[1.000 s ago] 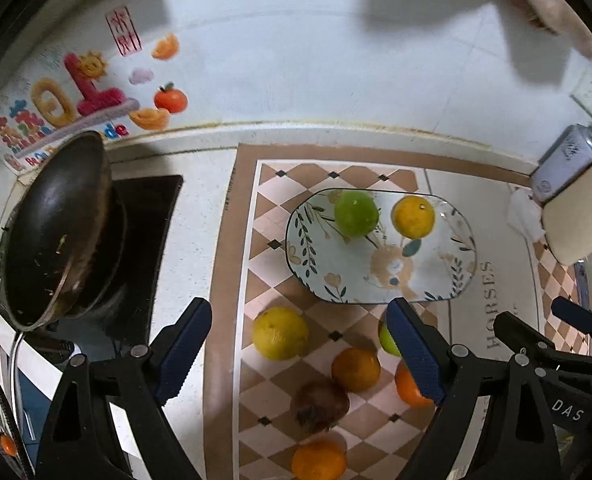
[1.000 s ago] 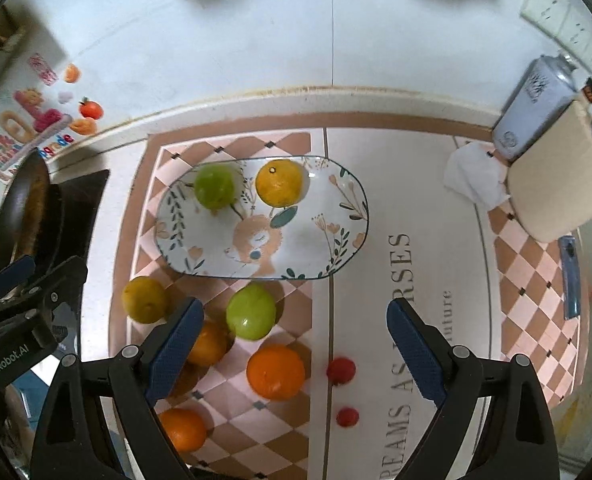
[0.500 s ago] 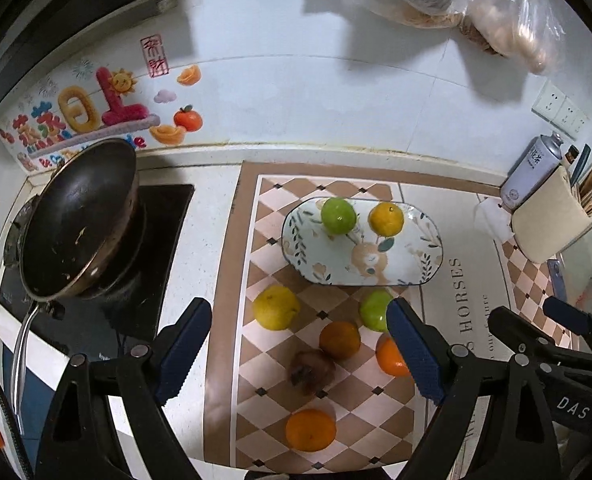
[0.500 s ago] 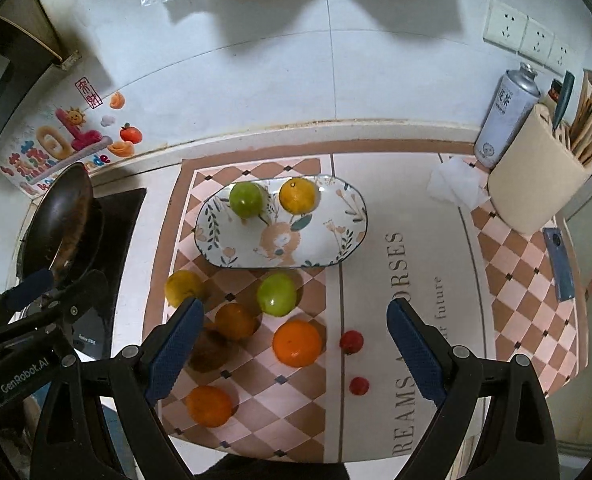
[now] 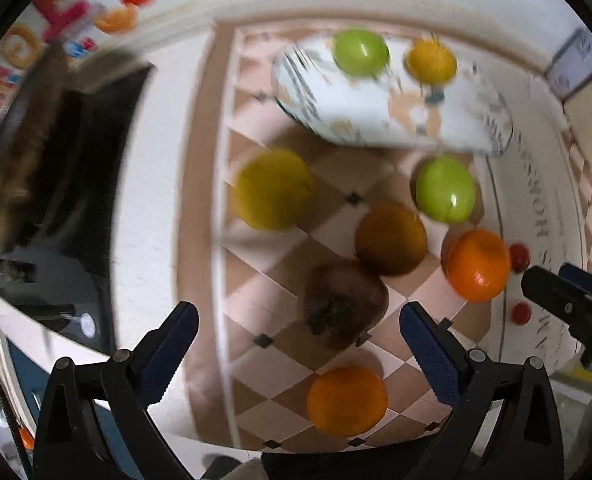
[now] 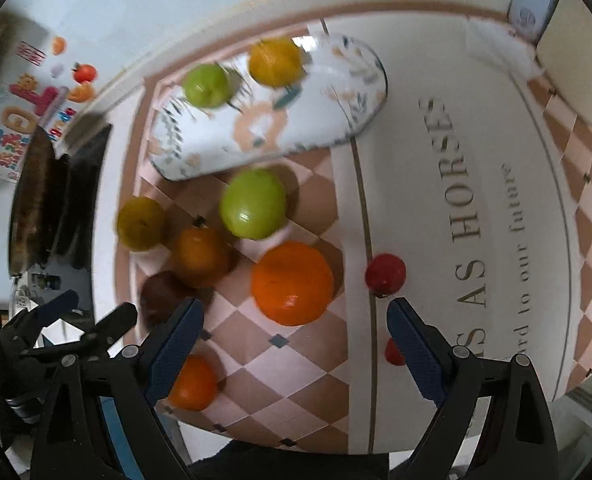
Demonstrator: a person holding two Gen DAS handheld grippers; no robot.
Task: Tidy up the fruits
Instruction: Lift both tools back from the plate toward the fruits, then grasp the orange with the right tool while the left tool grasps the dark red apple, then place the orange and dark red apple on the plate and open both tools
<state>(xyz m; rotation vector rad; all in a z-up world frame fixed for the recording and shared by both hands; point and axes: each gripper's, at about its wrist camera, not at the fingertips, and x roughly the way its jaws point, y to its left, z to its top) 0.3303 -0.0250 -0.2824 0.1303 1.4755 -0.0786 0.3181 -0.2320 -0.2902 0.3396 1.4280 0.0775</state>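
White wall tile and a checkered mat (image 6: 296, 364) laid over the desk (image 5: 148, 208) fill both views, and we record much of it as smeared by motion blur. Item, hard to read: the oval plate (image 6: 336, 92) shows its pattern only as streaks, though we make out a green fruit (image 6: 207, 85) and a yellow-orange fruit (image 6: 275, 61) on it. Item, partly hidden: a dark brown fruit (image 5: 344, 304) lies between the fingers of the left claw (image 5: 296, 350), whose jaws are opening and touch nothing. One orange (image 6: 192, 382) sits half behind a finger of the right claw (image 6: 294, 346), and a small red fruit (image 6: 393, 354) is cut off by the other finger. We log the right claw as spread wide and empty, over a large orange (image 6: 292, 282). Item, loose on the mat: a green apple (image 6: 253, 203), a yellow fruit (image 5: 274, 189), a dull orange fruit (image 5: 391, 239) and a second red fruit (image 6: 385, 273). Open room lies on the lettered strip at the right of the mat. At the left stands a dark pan (image 5: 24, 160) on the stove, blurred; the desk's near edge runs just below the lowest orange.
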